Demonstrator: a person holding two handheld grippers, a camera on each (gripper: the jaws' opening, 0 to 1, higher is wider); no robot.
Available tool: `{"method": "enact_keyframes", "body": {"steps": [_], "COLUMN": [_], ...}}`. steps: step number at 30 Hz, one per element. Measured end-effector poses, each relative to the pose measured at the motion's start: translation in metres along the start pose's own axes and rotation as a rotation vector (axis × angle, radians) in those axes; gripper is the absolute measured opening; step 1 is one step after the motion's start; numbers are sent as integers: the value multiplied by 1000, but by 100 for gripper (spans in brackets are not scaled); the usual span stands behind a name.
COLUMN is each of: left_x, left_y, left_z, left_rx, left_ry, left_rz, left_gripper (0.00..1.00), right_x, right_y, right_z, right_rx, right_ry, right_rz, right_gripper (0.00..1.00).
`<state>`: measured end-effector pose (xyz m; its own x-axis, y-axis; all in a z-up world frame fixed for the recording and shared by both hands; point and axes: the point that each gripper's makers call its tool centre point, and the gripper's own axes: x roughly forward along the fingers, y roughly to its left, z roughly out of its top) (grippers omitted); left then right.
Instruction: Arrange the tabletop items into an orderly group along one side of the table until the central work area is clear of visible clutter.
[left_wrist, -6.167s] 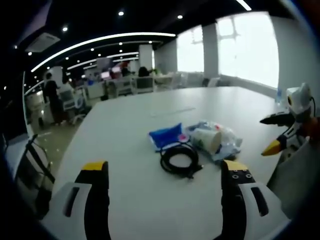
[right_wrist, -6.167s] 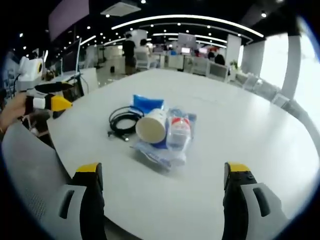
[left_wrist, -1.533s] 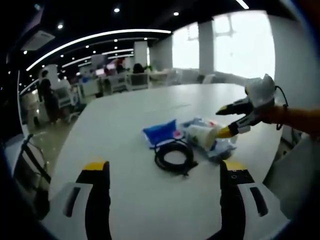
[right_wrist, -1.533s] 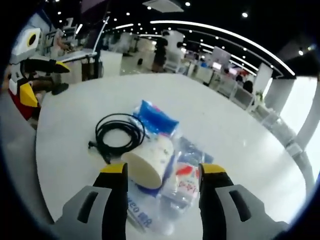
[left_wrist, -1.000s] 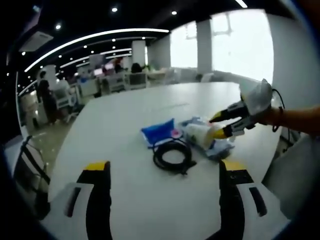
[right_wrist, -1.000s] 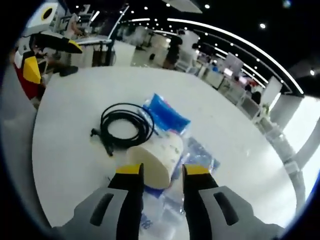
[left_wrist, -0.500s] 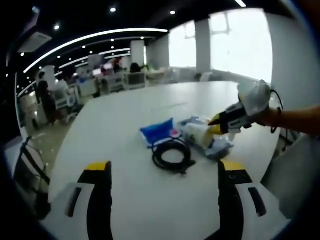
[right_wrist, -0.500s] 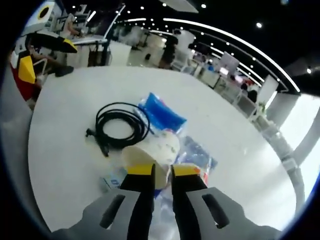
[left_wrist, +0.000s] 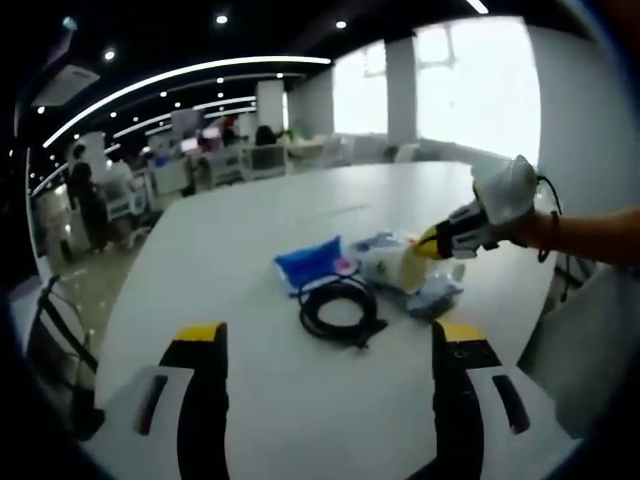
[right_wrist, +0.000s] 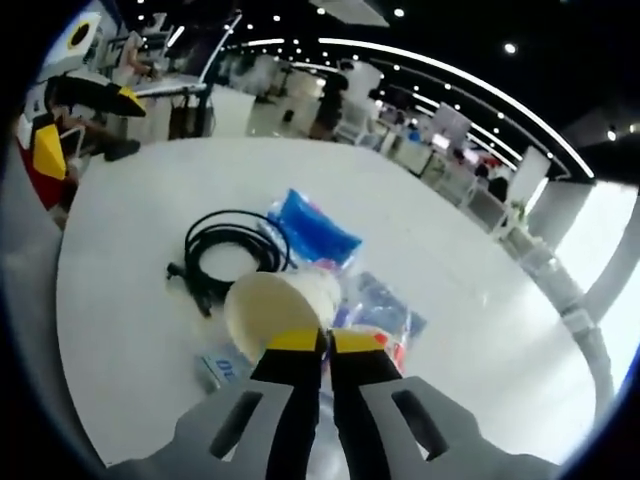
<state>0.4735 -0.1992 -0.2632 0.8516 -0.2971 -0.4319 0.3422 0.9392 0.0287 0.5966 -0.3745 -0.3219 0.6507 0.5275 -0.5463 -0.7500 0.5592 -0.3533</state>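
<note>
Slippage is the risk: in the left gripper view the right gripper (left_wrist: 432, 243) pinches only the cup (left_wrist: 392, 268) rim at centre right, above the cable (left_wrist: 338, 309) and blue pack (left_wrist: 308, 264); the left gripper (left_wrist: 325, 345) jaws stand open at the bottom.

In the right gripper view, closed jaws hold the cup centrally; a thin rim could buckle or drag the plastic bag (right_wrist: 385, 305) across the worktop (right_wrist: 120, 300).

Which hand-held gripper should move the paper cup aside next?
Right. The right hand-held gripper is shut on the paper cup rim; the left hand-held gripper is open, back from the pile.
</note>
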Motion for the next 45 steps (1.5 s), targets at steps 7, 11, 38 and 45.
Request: {"method": "enact_keyframes", "body": {"steps": [7, 11, 38, 45], "left_x": [0, -1, 1, 1], "left_y": [-4, -7, -36, -52], "left_z": [4, 7, 16, 18], "left_rx": [13, 23, 148, 220], "left_ry": [-17, -34, -65, -79], "left_rz": [-15, -26, -133, -180], "left_gripper": [80, 81, 81, 82], "right_x": [-3, -5, -31, -43], "right_y": [0, 0, 44, 63], "right_z": [0, 0, 3, 4], "right_rx": [77, 96, 335, 465], "right_ry": [4, 8, 147, 193], "right_rz": [9, 9, 213, 307], "right_gripper": [2, 2, 1, 1]}}
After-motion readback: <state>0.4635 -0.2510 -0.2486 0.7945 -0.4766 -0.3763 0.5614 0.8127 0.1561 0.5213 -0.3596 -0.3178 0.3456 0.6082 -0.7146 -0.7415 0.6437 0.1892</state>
